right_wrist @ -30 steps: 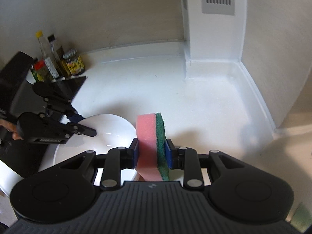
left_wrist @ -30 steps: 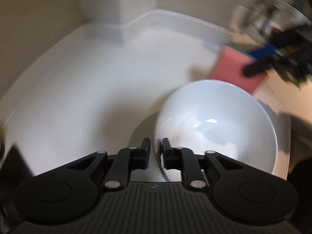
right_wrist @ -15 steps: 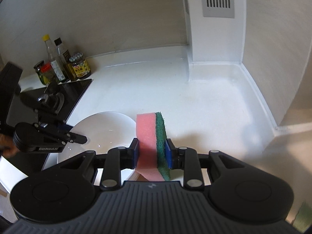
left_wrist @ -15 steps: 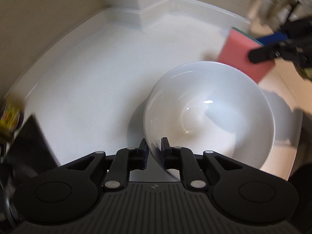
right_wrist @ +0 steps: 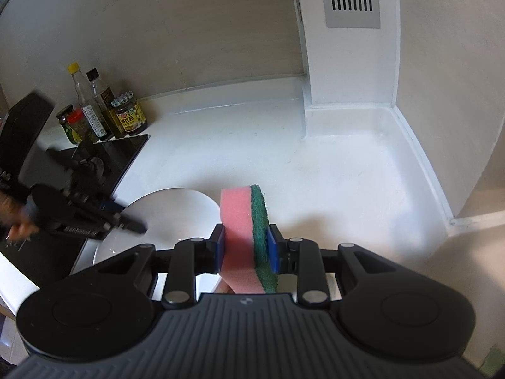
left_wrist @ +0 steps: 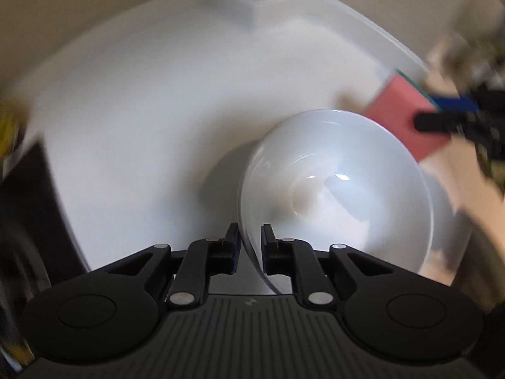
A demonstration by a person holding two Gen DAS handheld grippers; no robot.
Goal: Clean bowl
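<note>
A white bowl (left_wrist: 334,195) rests on the white counter (left_wrist: 142,132), tilted with its near rim between the jaws of my left gripper (left_wrist: 250,249), which is shut on that rim. The bowl (right_wrist: 170,218) also shows at the lower left of the right wrist view, where the left gripper (right_wrist: 139,229) reaches its edge, held by a hand. My right gripper (right_wrist: 246,248) is shut on a pink sponge (right_wrist: 236,237) with a green scouring side, held upright just right of the bowl. In the left wrist view the sponge (left_wrist: 404,123) hangs beyond the bowl's far rim.
Several bottles and jars (right_wrist: 101,117) stand against the back wall at left, beside a black cooktop (right_wrist: 116,158). A white column (right_wrist: 347,63) with a vent grille rises at the back right corner. The counter (right_wrist: 315,173) has a raised edge along the walls.
My left gripper closed on the bowl's near rim and rolled, tipping the bowl. The right gripper with the sponge stayed almost still.
</note>
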